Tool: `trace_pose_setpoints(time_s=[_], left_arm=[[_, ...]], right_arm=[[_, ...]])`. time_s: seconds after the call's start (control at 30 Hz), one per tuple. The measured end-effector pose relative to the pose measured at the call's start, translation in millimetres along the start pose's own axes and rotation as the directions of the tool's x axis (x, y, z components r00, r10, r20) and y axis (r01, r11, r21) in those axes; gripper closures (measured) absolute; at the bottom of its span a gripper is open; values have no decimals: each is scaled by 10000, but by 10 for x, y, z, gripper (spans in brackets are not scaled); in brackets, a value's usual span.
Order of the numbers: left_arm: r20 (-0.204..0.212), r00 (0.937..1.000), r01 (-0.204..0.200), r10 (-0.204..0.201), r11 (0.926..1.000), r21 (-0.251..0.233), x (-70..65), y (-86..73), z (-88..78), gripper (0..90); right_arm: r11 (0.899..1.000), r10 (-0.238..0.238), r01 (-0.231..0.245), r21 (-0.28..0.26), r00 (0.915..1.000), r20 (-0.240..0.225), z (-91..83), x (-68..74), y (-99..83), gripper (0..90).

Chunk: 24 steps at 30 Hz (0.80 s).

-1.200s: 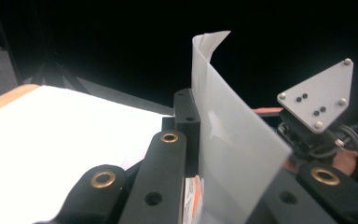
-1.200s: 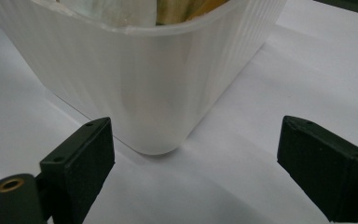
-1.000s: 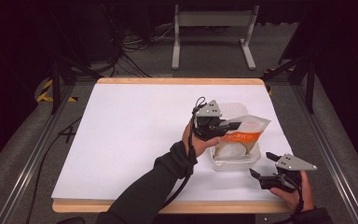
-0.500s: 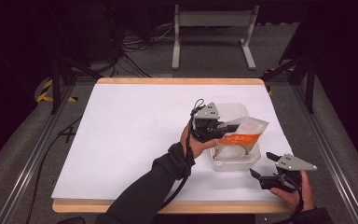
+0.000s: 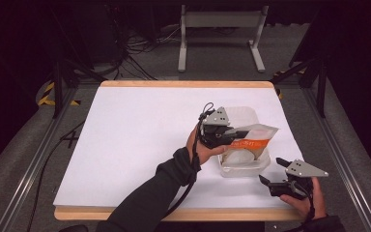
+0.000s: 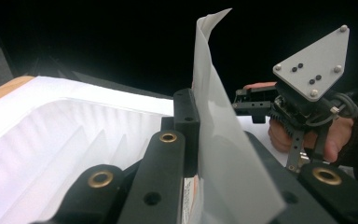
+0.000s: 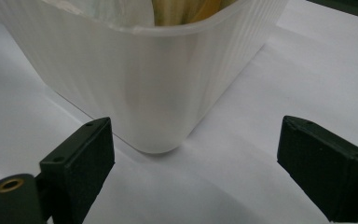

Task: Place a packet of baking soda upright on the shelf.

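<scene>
Black jaws of the left gripper [image 5: 241,133] are pinched tight on the edge of a white pouch [image 5: 251,142], a flat bag with an orange printed band across its front. In the left gripper view the pouch's pale sheet [image 6: 223,140] rises upright between the two jaws, its top corner curling over. The pouch hangs over and partly inside a translucent ribbed plastic tub [image 5: 245,166] that stands on the white table [image 5: 135,135], toward its right half and near the front edge. A second pale container lies just behind the tub, touching or almost touching it; which, cannot be told.

Farther out, the right gripper [image 5: 271,172] rests low near the table's front right corner, held in the person's hand, and points toward the tub. Its jaws are spread wide with nothing between the pads: in the right gripper view the rounded corner of the tub [image 7: 158,107] stands just ahead of the two jaw tips, apart from both, with yellowish contents visible through its rim.
</scene>
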<state>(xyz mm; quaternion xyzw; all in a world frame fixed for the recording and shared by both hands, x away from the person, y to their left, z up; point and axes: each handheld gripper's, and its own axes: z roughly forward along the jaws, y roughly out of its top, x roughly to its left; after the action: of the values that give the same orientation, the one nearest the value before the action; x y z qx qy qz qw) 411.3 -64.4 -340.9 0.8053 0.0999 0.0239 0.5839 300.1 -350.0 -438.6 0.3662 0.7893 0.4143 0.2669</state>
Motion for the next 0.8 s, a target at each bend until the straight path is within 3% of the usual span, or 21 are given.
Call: trace_pose_setpoints(time_s=[0.3, 0.5, 0.67, 0.8], left_arm=[[-248, 9978, -599, 608, 9975, 383, -37, 88, -90, 780], [-705, 9912, -1059, 1119, 9909, 833, -69, 128, -149, 592], [-1133, 9819, -1386, 1518, 9835, 1165, -99, 142, -209, 410], [-1473, 9682, -1787, 2020, 9712, 1573, -132, 148, -265, 359]], right_arm=[[10000, -62, 62, 12, 10000, 12, 1, 2, 2, 115], [10000, -56, 56, 50, 10000, -4, 3, 9, 1, 115], [9999, -86, 86, 66, 10000, 6, -1, 10, 1, 115], [9999, -93, 93, 52, 10000, -1, -4, 11, 2, 115]])
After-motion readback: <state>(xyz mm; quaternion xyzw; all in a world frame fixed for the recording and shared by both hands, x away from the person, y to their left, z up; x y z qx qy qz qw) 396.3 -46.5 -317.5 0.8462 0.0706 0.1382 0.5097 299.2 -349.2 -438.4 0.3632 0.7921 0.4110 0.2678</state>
